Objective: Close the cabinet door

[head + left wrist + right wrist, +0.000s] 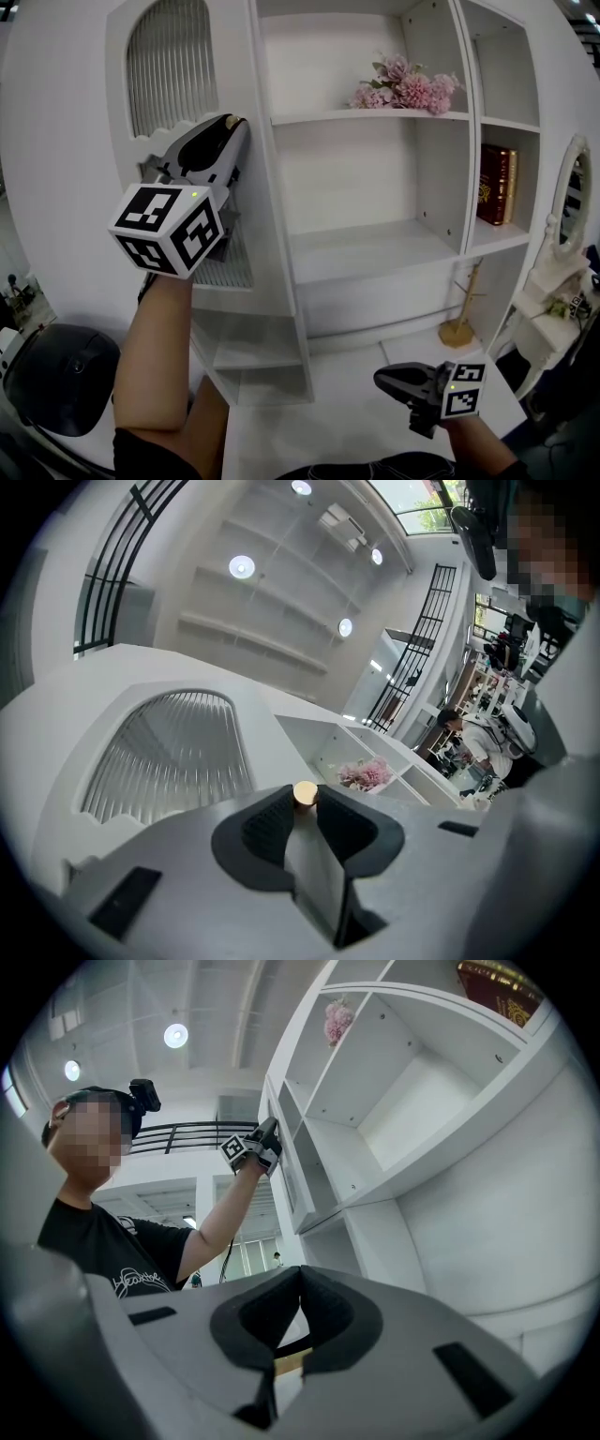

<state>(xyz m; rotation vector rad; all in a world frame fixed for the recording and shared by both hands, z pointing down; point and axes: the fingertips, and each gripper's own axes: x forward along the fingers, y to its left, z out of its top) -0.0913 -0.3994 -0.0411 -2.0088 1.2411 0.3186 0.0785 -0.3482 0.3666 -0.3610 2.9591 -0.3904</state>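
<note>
Plainly open: door (75,159) swung out at the left of the cabinet (375,244), white, with an arched ribbed pane up top. Left tool (234,122) part-closed on the small brass knob (306,793) at the door's right edge, pads pressed to either side of it. Right tool (389,378) low at near right, well apart from the door, jaws together and empty. Likely a light, stiff panel, swinging freely on its hinges and needing only a gentle, steady push along its arc. Best held exactly there, on the knob, presumably farthest from the hinge side for leverage; small, round and smooth, so apt to slip or twist between the pads unless squeezed square. Worth avoiding the pane, probably glass or thin plastic and possibly fragile. Worth slowing before the frame, to spare a slam and any rattling of the flowers (405,89) and book (497,183) on the shelves.
</note>
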